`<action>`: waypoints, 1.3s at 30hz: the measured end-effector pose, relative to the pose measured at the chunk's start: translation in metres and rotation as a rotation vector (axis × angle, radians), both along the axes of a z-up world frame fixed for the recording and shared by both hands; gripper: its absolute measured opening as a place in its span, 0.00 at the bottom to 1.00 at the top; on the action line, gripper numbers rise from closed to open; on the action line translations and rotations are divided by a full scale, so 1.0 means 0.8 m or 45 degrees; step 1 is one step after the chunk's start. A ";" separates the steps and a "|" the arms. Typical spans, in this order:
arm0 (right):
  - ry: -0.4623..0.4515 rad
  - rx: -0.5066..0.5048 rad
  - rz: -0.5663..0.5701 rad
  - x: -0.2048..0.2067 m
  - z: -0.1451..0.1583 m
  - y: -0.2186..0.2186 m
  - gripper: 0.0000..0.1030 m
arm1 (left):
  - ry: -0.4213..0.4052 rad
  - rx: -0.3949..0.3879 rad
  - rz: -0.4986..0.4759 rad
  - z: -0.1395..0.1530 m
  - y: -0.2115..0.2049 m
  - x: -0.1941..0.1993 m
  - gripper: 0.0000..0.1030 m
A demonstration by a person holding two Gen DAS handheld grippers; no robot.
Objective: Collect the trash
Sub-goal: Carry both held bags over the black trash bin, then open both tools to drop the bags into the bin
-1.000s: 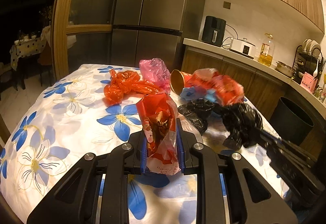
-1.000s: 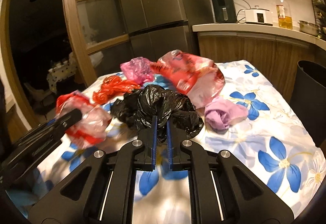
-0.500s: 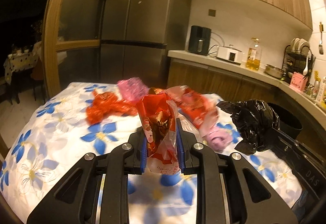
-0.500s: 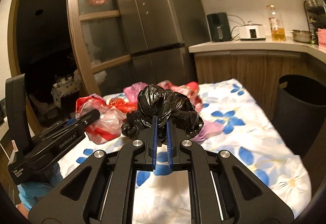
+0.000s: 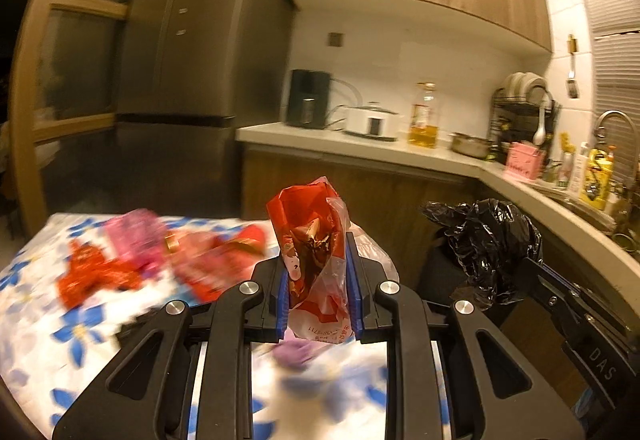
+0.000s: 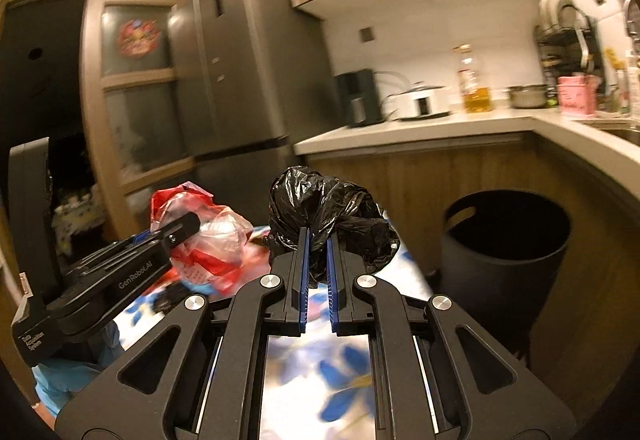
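Aloft over the floral tablecloth [image 5: 36,324], my left gripper [image 5: 318,292] pinches a red-and-clear plastic bag [image 5: 312,240] between its blue pads, while my right gripper [image 6: 317,272] clamps a crumpled black bag [image 6: 324,208]; 2 pieces of trash are in hand. Both look light, soft and slippery, so I judge a pinch on bunched folds safer than on a loose edge, which could slide free. More bags, red [image 5: 92,280] and pink [image 5: 136,236], lie blurred on the table's far left. A dark round bin [image 6: 508,240] stands open at the right, below the wooden counter front [image 6: 420,176]. Beyond it, the counter [image 5: 400,154] carries an oil bottle [image 5: 424,120] and a white cooker [image 5: 372,122] beside the grey fridge [image 5: 200,60].
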State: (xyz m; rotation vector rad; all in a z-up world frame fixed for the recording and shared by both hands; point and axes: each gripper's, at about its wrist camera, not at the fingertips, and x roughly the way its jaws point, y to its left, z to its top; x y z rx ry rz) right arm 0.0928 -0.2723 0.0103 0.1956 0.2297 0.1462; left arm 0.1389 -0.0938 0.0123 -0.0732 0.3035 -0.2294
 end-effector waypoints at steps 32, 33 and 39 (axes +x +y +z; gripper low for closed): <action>0.037 0.040 -0.374 0.120 0.007 -0.205 0.08 | 0.075 0.035 -0.399 -0.012 -0.265 0.159 0.24; 0.036 0.039 -0.375 0.122 0.006 -0.206 0.08 | 0.079 0.038 -0.404 -0.013 -0.268 0.161 0.24; 0.032 0.051 -0.376 0.129 0.008 -0.211 0.09 | 0.089 0.055 -0.416 -0.018 -0.278 0.168 0.28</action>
